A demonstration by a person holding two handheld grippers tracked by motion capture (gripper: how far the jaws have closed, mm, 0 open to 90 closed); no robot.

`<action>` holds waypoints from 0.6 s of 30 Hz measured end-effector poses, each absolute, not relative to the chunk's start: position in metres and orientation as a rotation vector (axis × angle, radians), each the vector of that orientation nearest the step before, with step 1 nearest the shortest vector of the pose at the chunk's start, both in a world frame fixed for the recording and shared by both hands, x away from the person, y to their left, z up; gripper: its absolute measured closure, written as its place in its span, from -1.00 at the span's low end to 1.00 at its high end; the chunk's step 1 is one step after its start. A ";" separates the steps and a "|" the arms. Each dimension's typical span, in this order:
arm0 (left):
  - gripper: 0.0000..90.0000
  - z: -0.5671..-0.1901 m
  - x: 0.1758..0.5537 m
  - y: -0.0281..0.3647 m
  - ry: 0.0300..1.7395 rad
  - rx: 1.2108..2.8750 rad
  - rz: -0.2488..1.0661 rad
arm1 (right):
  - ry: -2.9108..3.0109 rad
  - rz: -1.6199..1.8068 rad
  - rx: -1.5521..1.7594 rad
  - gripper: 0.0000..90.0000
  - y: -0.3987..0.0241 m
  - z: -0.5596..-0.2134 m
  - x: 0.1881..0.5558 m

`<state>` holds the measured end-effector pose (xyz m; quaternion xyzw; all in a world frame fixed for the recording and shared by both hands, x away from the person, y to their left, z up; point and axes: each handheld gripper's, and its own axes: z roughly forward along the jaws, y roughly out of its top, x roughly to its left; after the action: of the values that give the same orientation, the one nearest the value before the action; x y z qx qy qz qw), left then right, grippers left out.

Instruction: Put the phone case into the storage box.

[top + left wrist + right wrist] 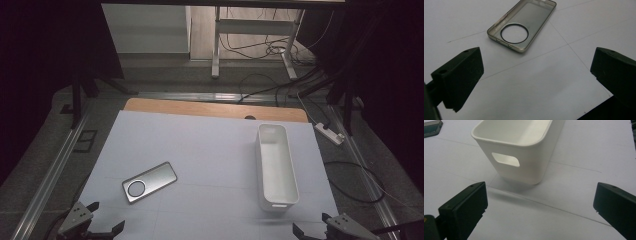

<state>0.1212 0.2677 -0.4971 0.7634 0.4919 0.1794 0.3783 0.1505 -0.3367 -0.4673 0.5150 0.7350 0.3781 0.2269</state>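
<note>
My left gripper (97,222) sits at the near left corner of the white sheet (210,150), its jaws spread wide with nothing between them. Straight ahead of it, a short way off and slightly toward the sheet's middle, lies the phone case (149,182), flat on the sheet, open side up. In the left gripper view the phone case (522,24) lies beyond the gap between the jaws, apart from both, its near end carrying a black ring around a round cut-out, its long axis running away and to the right.

My right gripper (320,227) rests at the near right corner, jaws likewise spread wide and holding nothing. Just ahead of it and a little to its left stands the white bin (276,165), long and narrow, upright, its length running away from me. In the right gripper view the white bin (519,147) shows its short near wall with a handle slot cut through it; the bin looks empty as far as I can see into it. It stands apart from both jaws. A corner of the phone case (432,127) peeks in at that view's far left.
</note>
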 end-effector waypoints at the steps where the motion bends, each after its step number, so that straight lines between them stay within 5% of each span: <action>1: -1.00 -0.497 0.121 0.268 1.258 1.950 0.455 | 2.041 1.031 1.404 -1.00 -0.335 -0.467 0.151; 18: -1.00 -0.498 0.121 0.274 1.262 1.927 0.405 | 2.077 1.004 1.379 -1.00 -0.331 -0.468 0.154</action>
<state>0.1212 0.2735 -0.4978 0.7583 0.4966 0.1594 0.3910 0.1536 -0.3306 -0.4678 0.5000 0.7529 0.3641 0.2250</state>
